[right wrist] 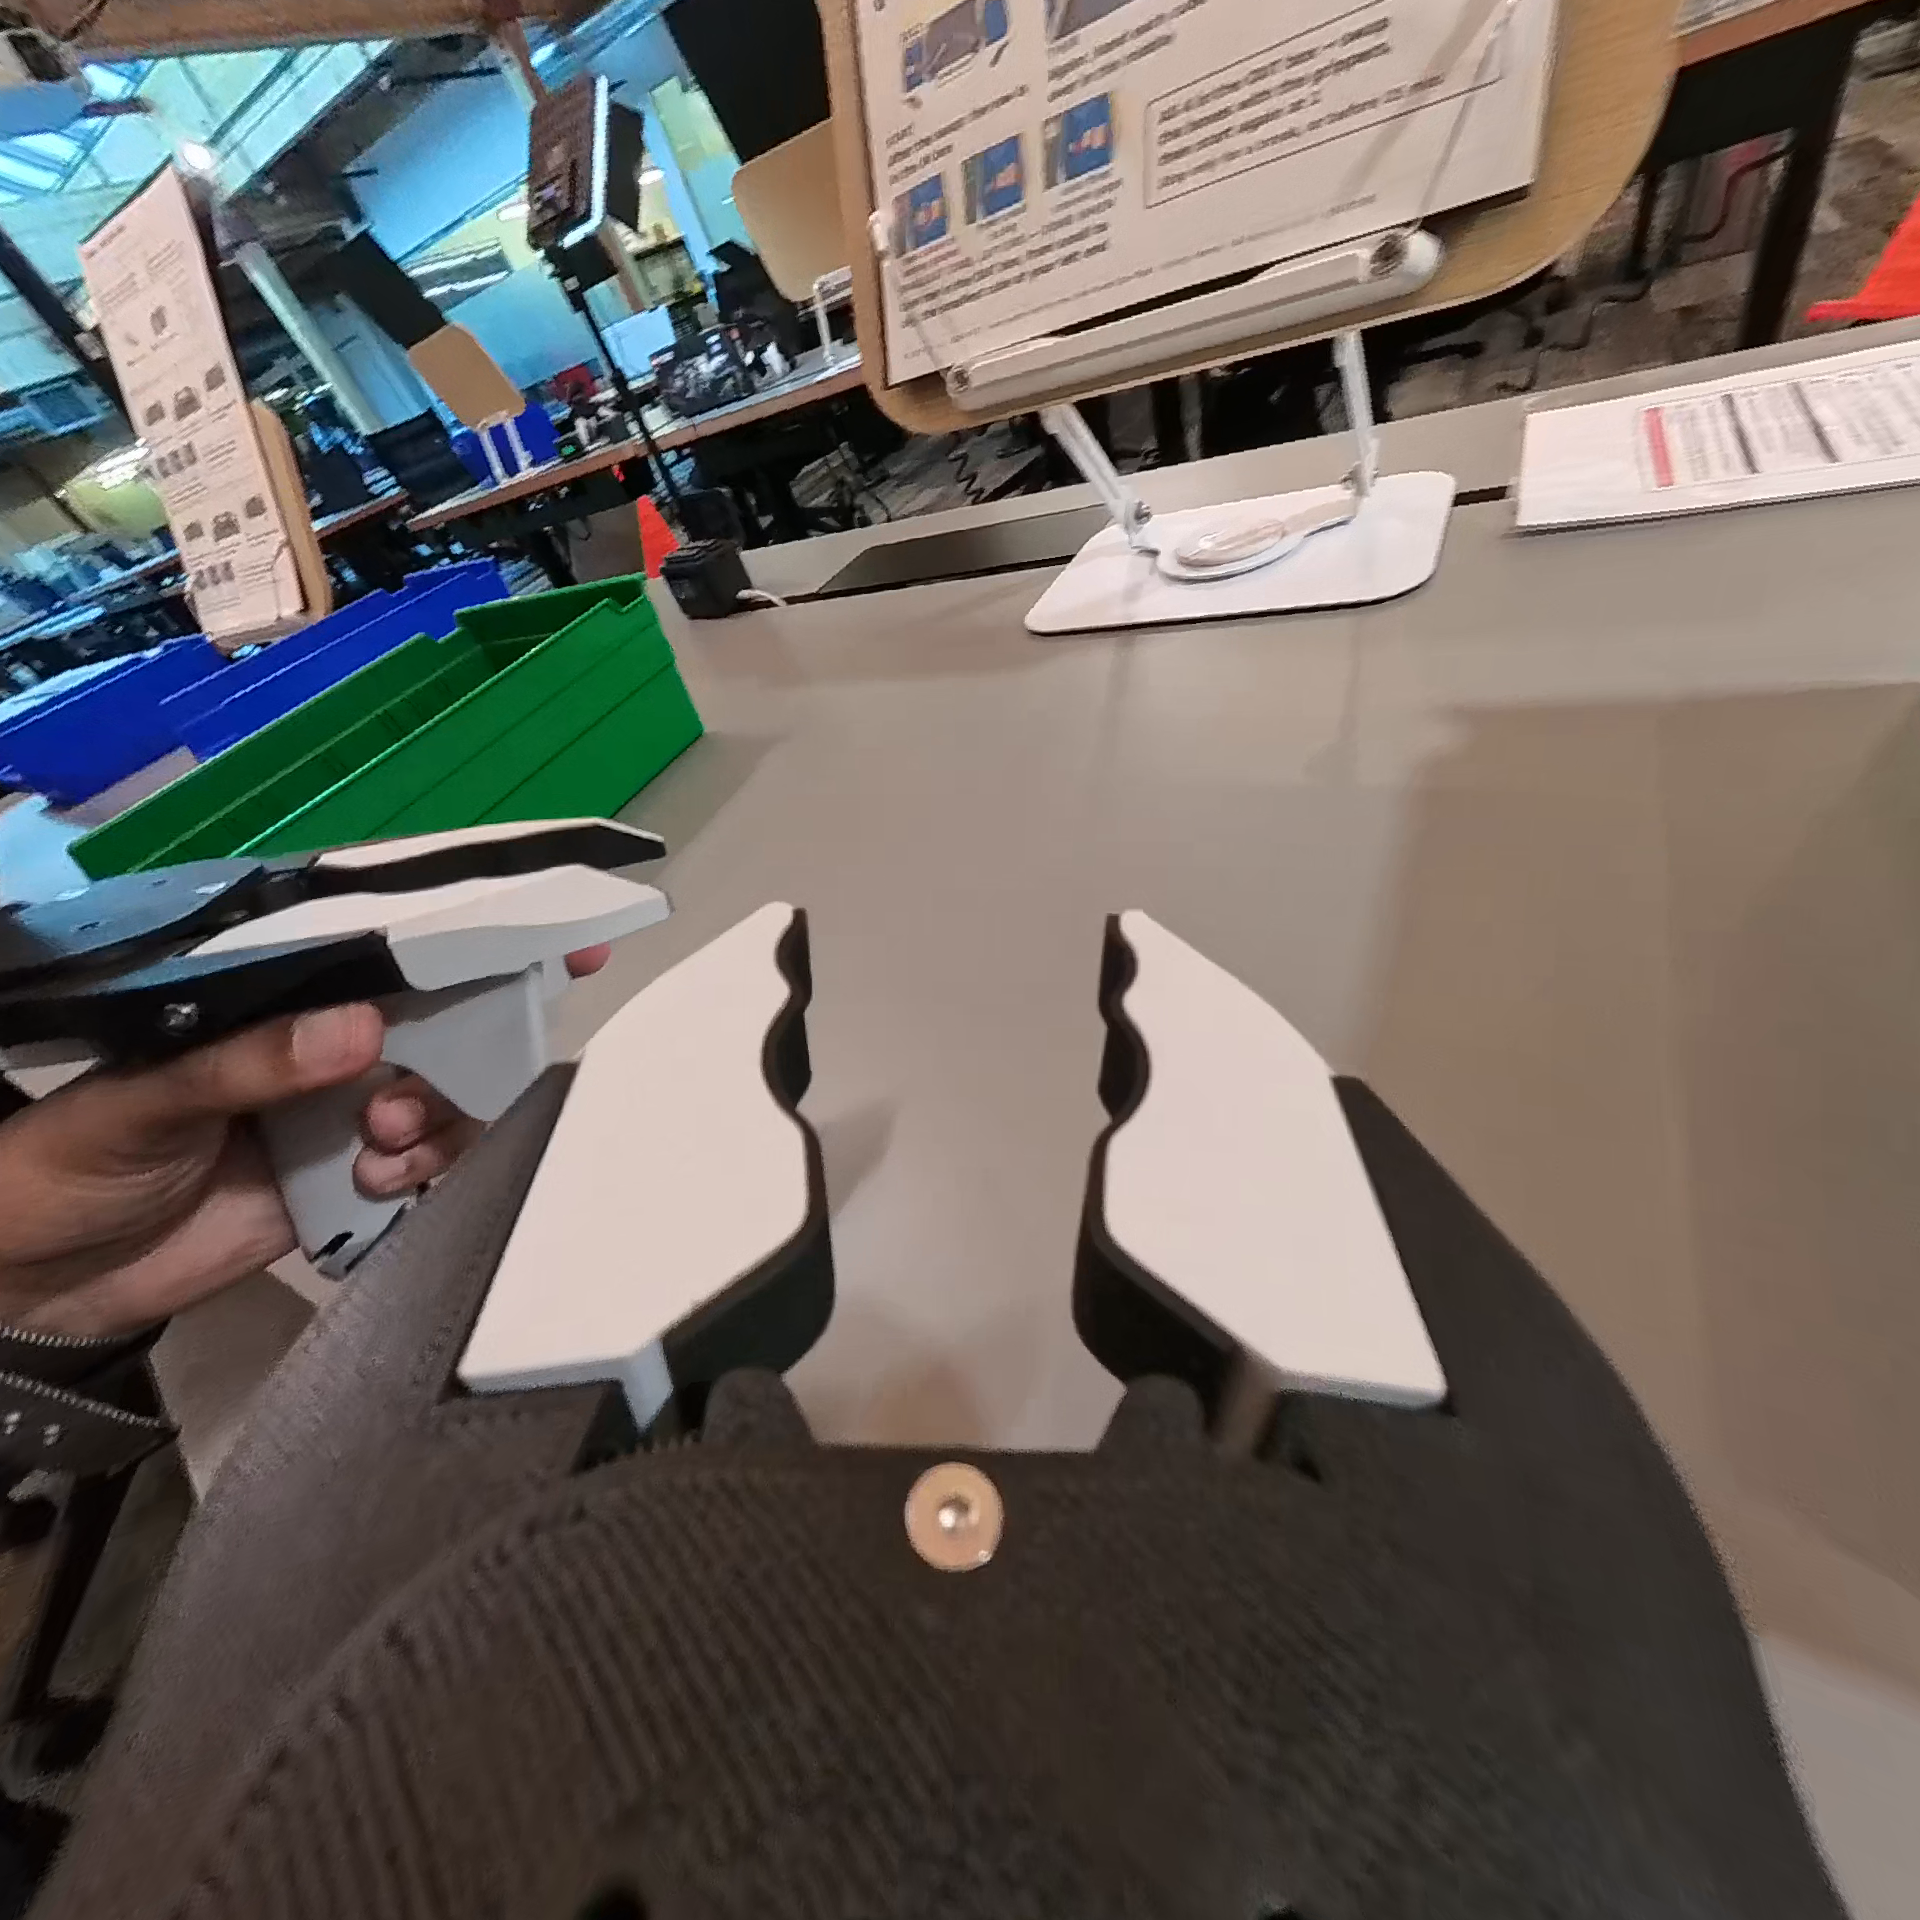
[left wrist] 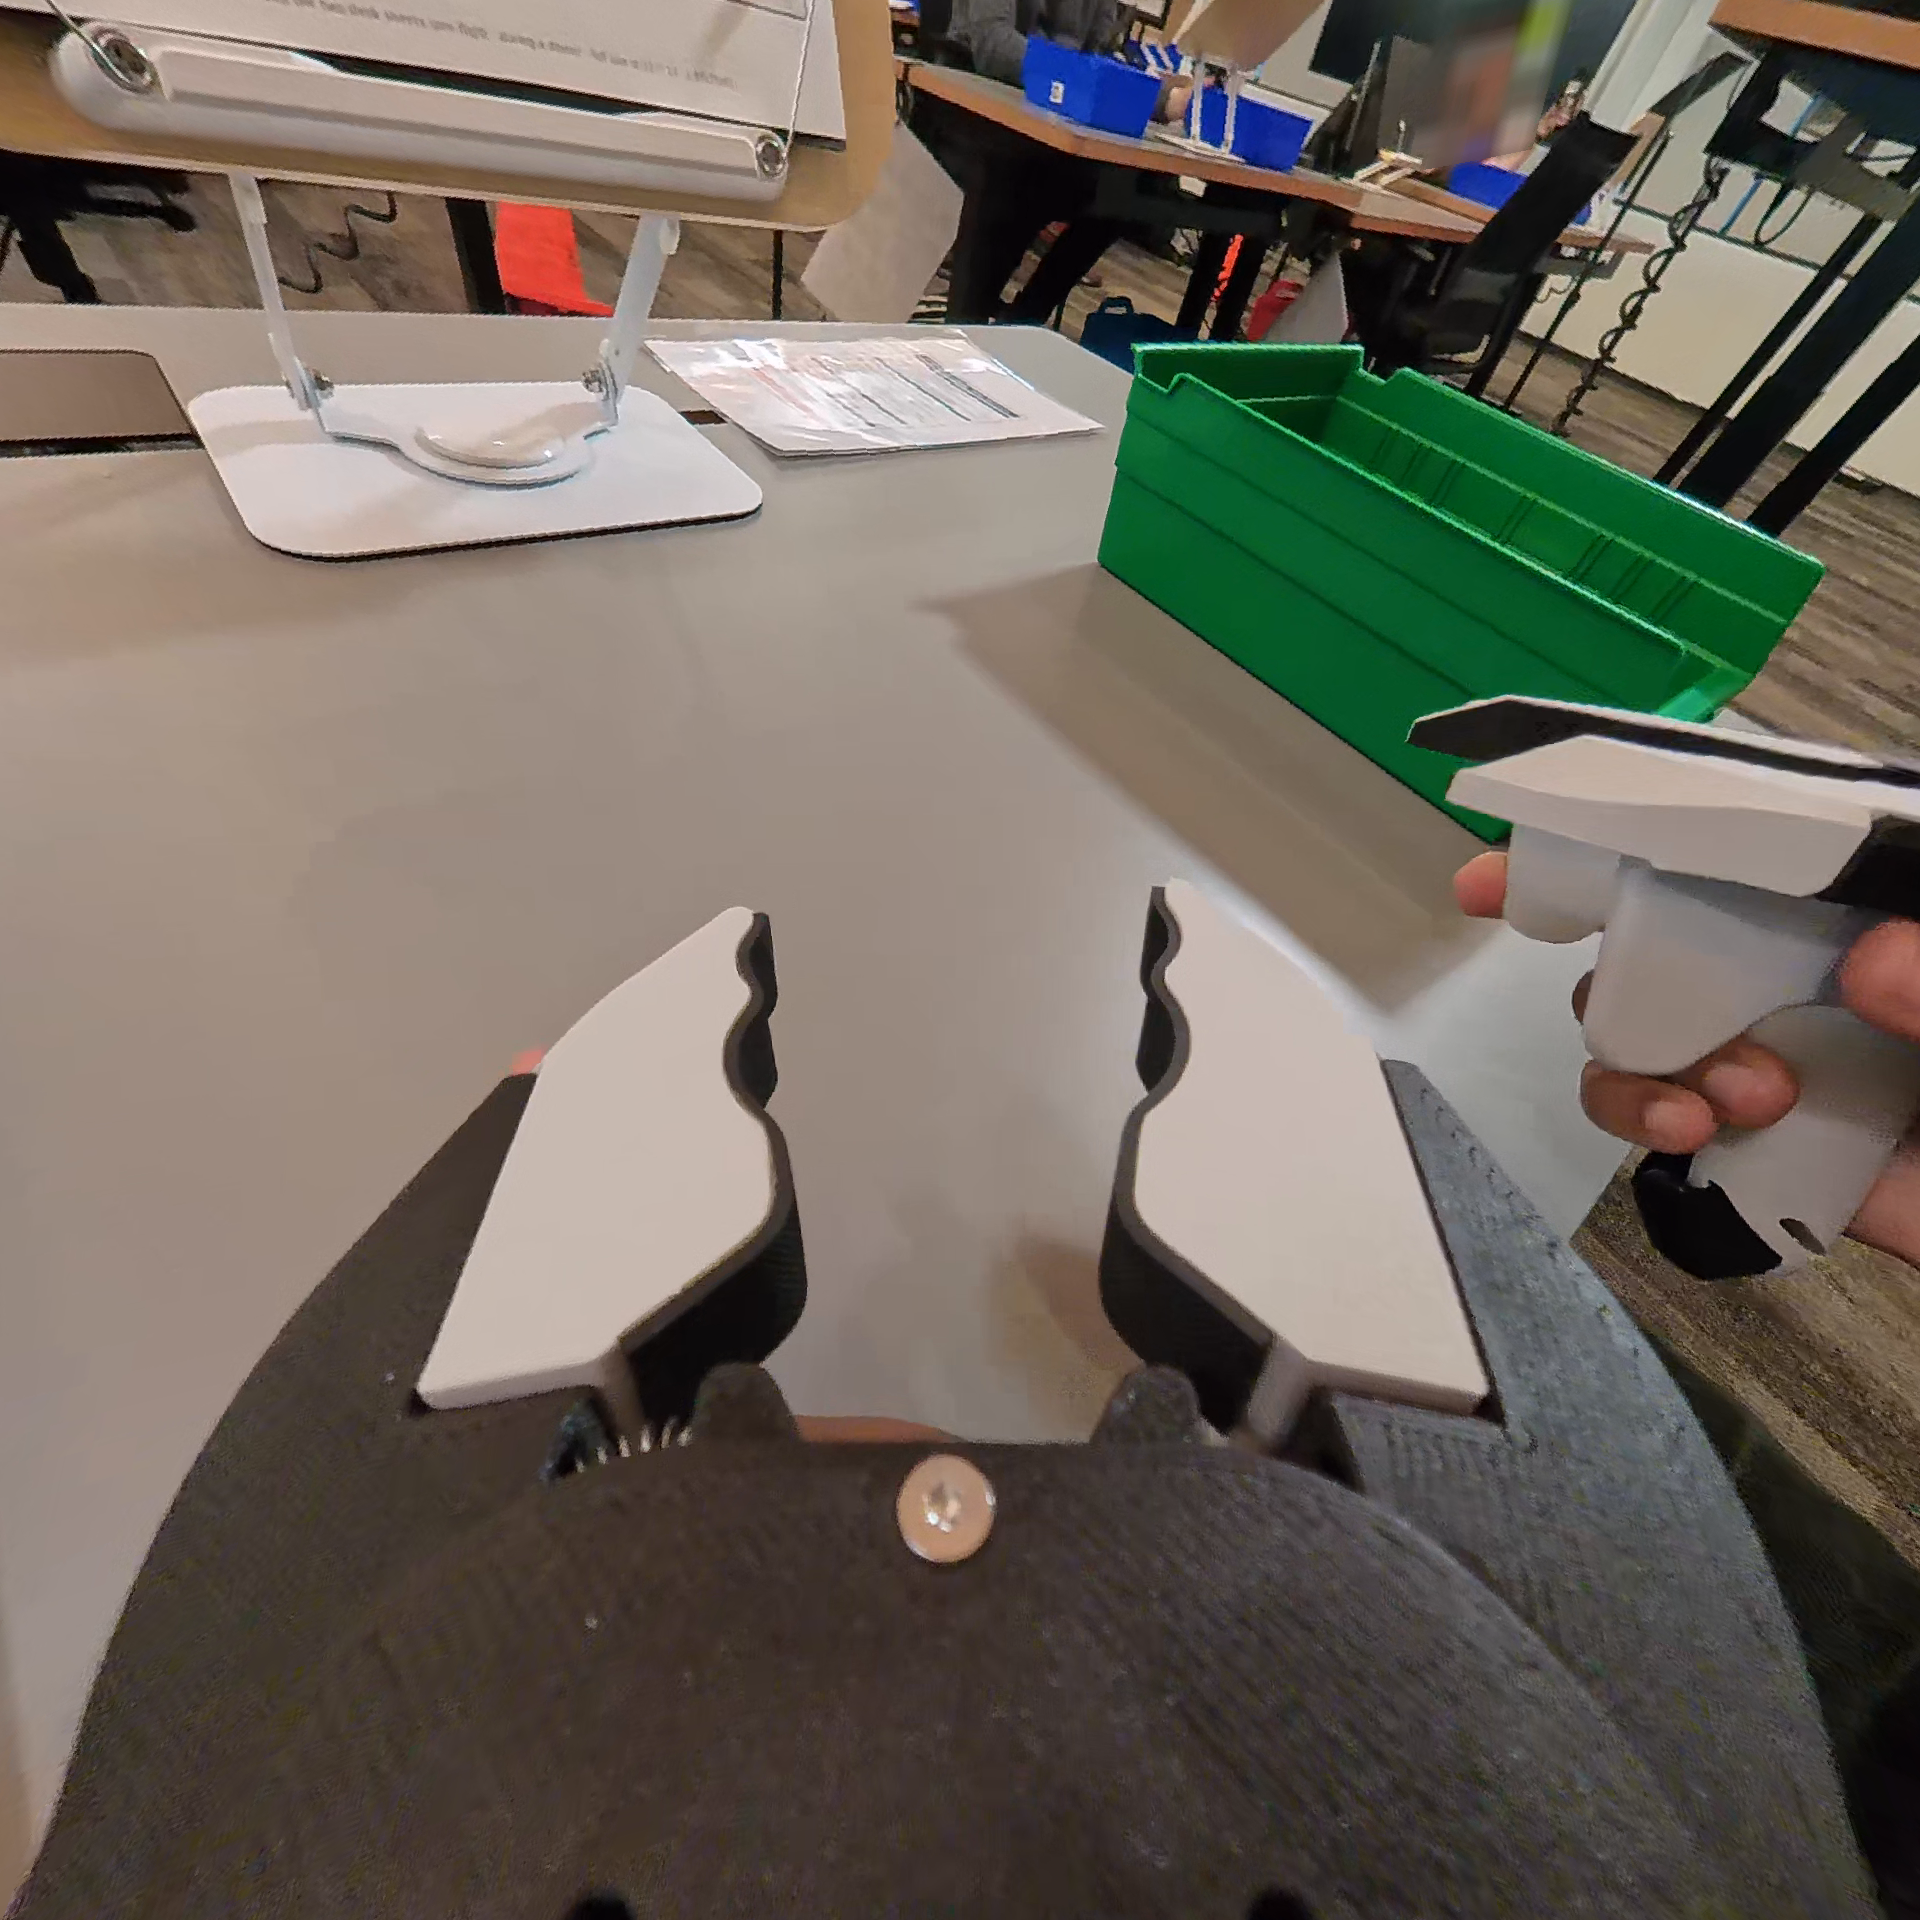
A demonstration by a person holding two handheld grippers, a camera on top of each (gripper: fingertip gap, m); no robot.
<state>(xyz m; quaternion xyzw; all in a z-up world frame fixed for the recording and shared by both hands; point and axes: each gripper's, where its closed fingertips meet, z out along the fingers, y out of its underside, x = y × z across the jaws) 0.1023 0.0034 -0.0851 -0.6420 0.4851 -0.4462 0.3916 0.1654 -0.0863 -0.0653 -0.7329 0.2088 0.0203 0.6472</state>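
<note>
My left gripper [left wrist: 956, 925] is open and empty, its white fingers spread over the bare grey table [left wrist: 520, 748]. My right gripper [right wrist: 956, 925] is open and empty too, over the same table [right wrist: 1351, 790]. Each shows in the other's view: the right gripper [left wrist: 1455, 753] comes in from the right edge, held by a hand [left wrist: 1704, 1091], close to a green bin [left wrist: 1403, 561]. The left gripper [right wrist: 649, 873] comes in from the left, held by a hand [right wrist: 156, 1143], beside a green bin [right wrist: 416, 738].
A white stand [left wrist: 488, 468] holding a board with a printed sheet stands at the table's back; it also shows in the right wrist view [right wrist: 1247, 561]. A laminated sheet [left wrist: 873, 390] lies beside it. Blue bins [right wrist: 125, 717] sit behind the green bin. Other desks lie beyond.
</note>
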